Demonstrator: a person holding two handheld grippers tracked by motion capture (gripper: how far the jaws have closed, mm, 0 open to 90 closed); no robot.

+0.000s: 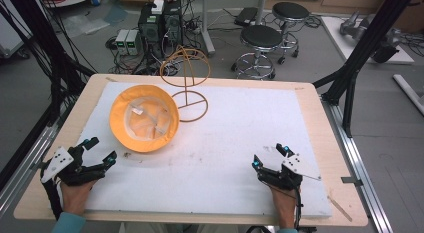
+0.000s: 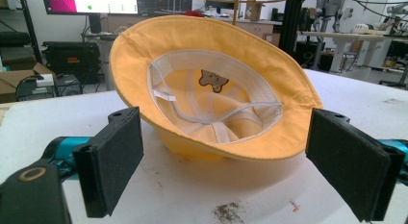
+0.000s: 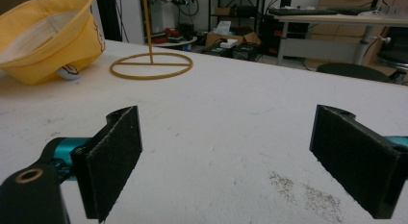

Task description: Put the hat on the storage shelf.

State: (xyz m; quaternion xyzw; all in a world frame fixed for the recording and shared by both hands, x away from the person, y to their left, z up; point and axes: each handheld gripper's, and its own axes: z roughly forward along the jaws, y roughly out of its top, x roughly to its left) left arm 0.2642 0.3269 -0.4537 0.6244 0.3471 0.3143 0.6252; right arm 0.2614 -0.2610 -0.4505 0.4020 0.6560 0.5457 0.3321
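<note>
While the yellow hat (image 1: pixel 144 118) lies upside down on the white-covered table (image 1: pixel 225 158), tipped on its crown with the brim up towards the wire hat stand (image 1: pixel 185 83) just behind it, both claws are wide apart and holding nothing. The left claw (image 1: pixel 100 150) sits near the hat's near brim; in the left gripper view the brim (image 2: pixel 250 154) hangs between the spread jaws but nothing presses on it. The right claw (image 1: pixel 270 156) rests well away over bare table.

My worry is the cloth. A soft brim may fold or slip out if only the edge is pinched, and the hat, balanced on its rounded crown, could rock or slide away when nudged. The stand looks light and thin; a hat lowered off-centre, or a jaw brushing its hoop, could tip it. If only one claw lifts, I'd guess the hat droops and snags the wire.
</note>
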